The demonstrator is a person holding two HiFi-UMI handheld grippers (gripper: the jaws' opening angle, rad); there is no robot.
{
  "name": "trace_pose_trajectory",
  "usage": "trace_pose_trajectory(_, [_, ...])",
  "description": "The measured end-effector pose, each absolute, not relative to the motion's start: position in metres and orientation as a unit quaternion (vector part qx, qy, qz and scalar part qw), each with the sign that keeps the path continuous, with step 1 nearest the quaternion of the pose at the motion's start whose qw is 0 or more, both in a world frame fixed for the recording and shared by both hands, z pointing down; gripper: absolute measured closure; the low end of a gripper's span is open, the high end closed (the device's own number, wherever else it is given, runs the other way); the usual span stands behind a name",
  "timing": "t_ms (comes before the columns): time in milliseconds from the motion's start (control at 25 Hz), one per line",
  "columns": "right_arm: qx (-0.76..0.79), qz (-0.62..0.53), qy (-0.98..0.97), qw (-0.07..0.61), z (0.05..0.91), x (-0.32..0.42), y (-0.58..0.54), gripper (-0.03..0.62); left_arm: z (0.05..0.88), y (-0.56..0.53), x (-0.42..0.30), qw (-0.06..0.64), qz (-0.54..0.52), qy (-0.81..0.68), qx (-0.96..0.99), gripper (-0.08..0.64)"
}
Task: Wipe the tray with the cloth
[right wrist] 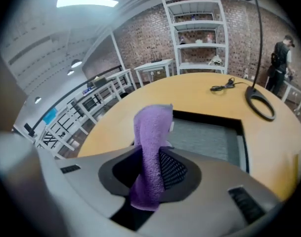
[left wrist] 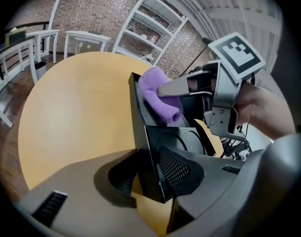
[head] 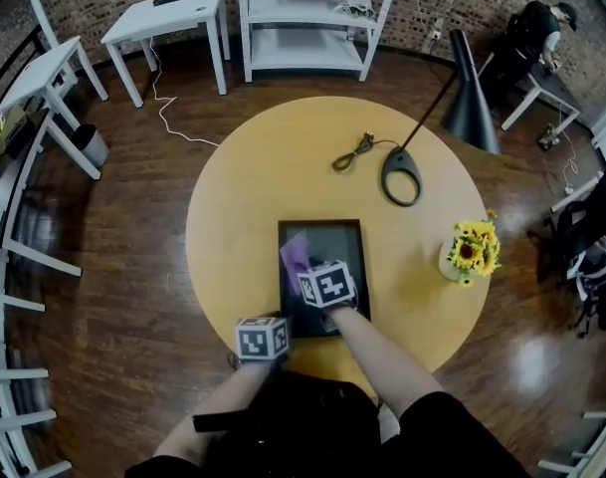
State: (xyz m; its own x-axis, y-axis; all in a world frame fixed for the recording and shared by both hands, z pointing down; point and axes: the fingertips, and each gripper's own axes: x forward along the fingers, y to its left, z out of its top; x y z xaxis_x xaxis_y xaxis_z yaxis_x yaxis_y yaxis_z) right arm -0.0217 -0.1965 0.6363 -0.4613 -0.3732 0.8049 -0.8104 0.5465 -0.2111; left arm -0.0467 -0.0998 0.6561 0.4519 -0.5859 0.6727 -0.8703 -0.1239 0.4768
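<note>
A black rectangular tray (head: 322,225) lies on the round wooden table (head: 233,207), near its front edge. My left gripper (head: 283,329) is shut on the tray's near left corner; in the left gripper view the tray's rim (left wrist: 140,127) stands between the two pads of my left gripper (left wrist: 148,177). My right gripper (head: 304,267) hangs over the tray's left half, shut on a purple cloth (head: 295,257). The cloth (right wrist: 151,147) sticks up out of the jaws of my right gripper (right wrist: 150,177) and folds over, above the tray's floor (right wrist: 209,142). The cloth (left wrist: 157,95) also shows from the left.
A black lamp base (head: 400,175) and its cable (head: 354,152) lie on the table beyond the tray. A vase of sunflowers (head: 470,252) stands to the right. White shelves (head: 312,18) and small tables stand farther back. A person (head: 536,28) is at the far right.
</note>
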Motion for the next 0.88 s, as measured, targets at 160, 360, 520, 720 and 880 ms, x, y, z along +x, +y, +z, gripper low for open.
trace_pose_trajectory(160, [0.365, 0.308, -0.796, 0.372, 0.651, -0.049, -0.183, 0.495, 0.656, -0.101, -0.045, 0.436, 0.158, -0.495, 0.735, 0.433])
trace_pose_trajectory(360, [0.361, 0.257, -0.776, 0.449, 0.668, -0.013, -0.18, 0.495, 0.658, -0.1, -0.046, 0.432, 0.167, -0.488, 0.74, 0.433])
trace_pose_trajectory(520, [0.39, 0.166, -0.744, 0.516, 0.653, 0.034, -0.188, 0.494, 0.658, -0.099, -0.046, 0.432, 0.168, -0.488, 0.74, 0.433])
trace_pose_trajectory(720, [0.417, 0.169, -0.718, 0.531, 0.65, 0.072, -0.195, 0.494, 0.655, -0.102, -0.045, 0.431, 0.168, -0.486, 0.742, 0.433])
trace_pose_trajectory(880, [0.434, 0.181, -0.699, 0.538, 0.65, 0.096, -0.2, 0.494, 0.649, -0.106, -0.042, 0.425, 0.175, -0.484, 0.744, 0.433])
